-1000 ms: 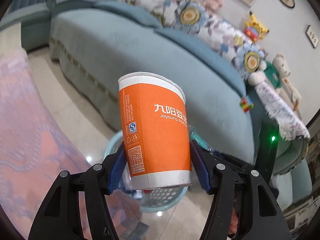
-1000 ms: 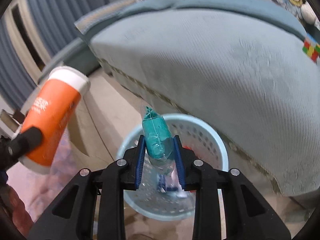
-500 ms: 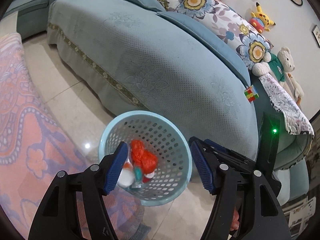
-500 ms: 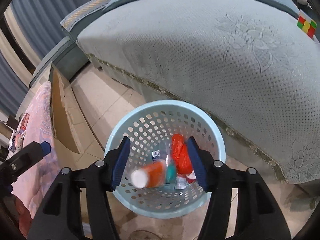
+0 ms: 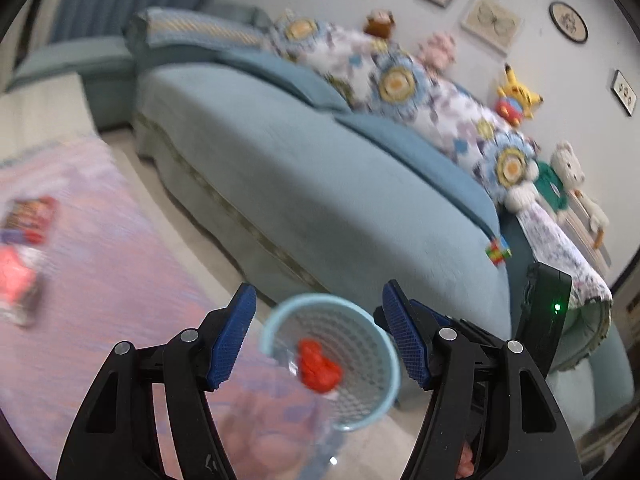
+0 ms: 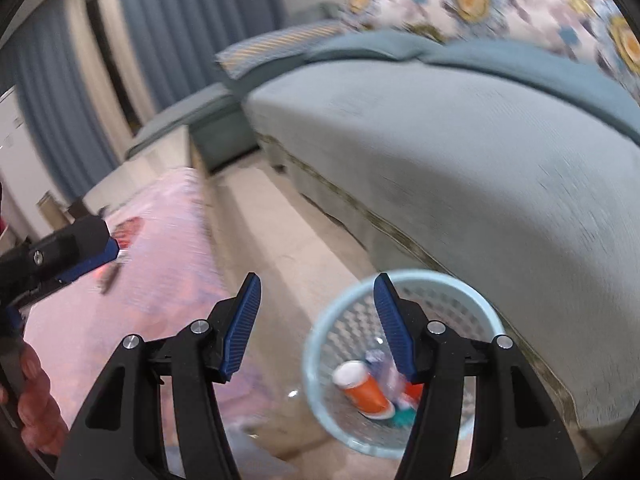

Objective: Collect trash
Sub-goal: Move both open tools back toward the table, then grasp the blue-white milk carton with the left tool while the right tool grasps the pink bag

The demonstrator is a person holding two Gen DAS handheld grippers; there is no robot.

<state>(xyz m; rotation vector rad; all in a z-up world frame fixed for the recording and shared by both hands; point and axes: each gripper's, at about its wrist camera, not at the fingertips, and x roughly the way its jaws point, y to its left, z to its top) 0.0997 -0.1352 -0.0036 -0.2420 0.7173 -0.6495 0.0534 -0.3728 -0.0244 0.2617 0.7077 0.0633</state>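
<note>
- Left wrist view: the left gripper [image 5: 316, 336] stands wide with nothing between its blue pads. Beyond it is the round pale-blue perforated plastic basket [image 5: 384, 392], on the floor beside the long teal fabric sofa [image 5: 320, 184]. A crumpled red wrapper [image 5: 318, 364] lies inside the basket. On the side of the basket away from the sofa, blurred red packets [image 5: 24, 240] lie on the pink patterned tablecloth [image 5: 100, 248]; they look like trash yet to be collected.
- Right wrist view: the right gripper [image 6: 316, 324] is likewise parted and empty. The orange paper cup with a white rim [image 6: 362, 386] lies on its side in the basket, its long axis running from the white mouth, which faces up and away from the sofa, down to the base near the basket's middle. Teal and clear scraps sit just beside it.
- Risk: the picture is smeared, so both hands seem to be swinging fast; a hurried reach toward the packets could clip the basket's rim and tip it, or shove a packet off the tablecloth.
</note>
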